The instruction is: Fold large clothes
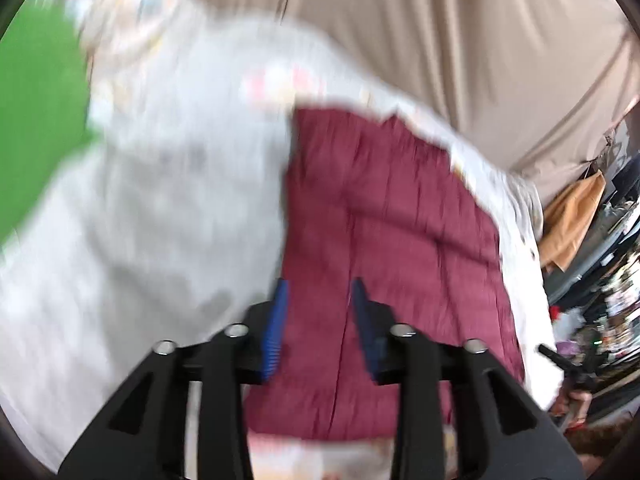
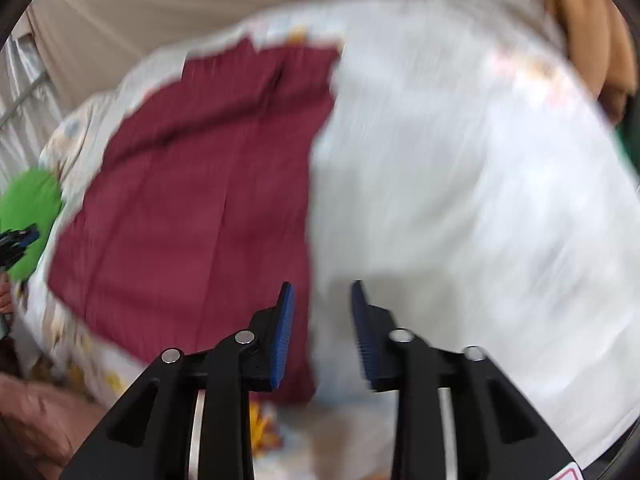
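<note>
A maroon garment point(image 1: 384, 232) lies flat on a pale patterned bedsheet point(image 1: 168, 184); both views are motion-blurred. My left gripper point(image 1: 318, 286) is open and empty above the garment's near part. In the right wrist view the maroon garment point(image 2: 192, 200) fills the left half and the sheet point(image 2: 460, 184) the right. My right gripper point(image 2: 322, 286) is open and empty, hovering over the garment's right edge. The left gripper's blue pads point(image 2: 22, 238) show at the far left of that view.
A green item point(image 1: 36, 120) lies at the sheet's left edge and shows again in the right wrist view point(image 2: 30, 208). A beige curtain point(image 1: 460, 40) hangs behind. A tan garment point(image 1: 572, 220) and clutter sit at the right. A tan cloth point(image 2: 592, 28) lies top right.
</note>
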Motion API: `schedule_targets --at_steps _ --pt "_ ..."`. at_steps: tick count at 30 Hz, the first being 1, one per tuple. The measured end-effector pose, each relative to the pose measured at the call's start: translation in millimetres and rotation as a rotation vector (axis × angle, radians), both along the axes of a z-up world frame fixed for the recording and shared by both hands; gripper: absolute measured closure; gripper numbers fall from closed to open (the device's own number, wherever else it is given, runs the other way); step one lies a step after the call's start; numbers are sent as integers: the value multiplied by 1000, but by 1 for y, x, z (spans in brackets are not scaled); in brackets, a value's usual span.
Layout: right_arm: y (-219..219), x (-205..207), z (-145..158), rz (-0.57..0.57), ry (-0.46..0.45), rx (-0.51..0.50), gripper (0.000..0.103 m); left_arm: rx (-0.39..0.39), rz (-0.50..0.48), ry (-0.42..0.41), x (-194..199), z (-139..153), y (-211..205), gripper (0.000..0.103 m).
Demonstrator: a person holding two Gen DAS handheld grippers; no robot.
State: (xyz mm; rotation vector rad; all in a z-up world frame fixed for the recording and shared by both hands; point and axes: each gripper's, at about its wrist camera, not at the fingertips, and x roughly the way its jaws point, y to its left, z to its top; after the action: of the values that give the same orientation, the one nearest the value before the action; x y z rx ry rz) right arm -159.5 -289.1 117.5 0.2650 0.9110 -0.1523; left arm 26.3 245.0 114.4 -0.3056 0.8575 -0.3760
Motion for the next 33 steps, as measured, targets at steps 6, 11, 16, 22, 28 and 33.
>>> schedule_targets --at_steps 6,11,16,22,28,33 --pt "16 133 39 166 -192 22 70 98 -86 -194 87 42 -81 56" --pt "57 266 27 326 -185 41 70 122 -133 -150 185 9 -144 56" --pt "83 391 8 366 -161 41 66 122 -129 -95 268 -29 -180 56" --pt "106 483 -40 388 -62 116 54 195 -86 -6 313 -80 -191 59" --pt "131 509 -72 458 0 2 94 184 -68 0 319 -113 -176 66" --pt "62 514 -56 138 -121 78 103 253 -63 -27 314 -115 -185 66"
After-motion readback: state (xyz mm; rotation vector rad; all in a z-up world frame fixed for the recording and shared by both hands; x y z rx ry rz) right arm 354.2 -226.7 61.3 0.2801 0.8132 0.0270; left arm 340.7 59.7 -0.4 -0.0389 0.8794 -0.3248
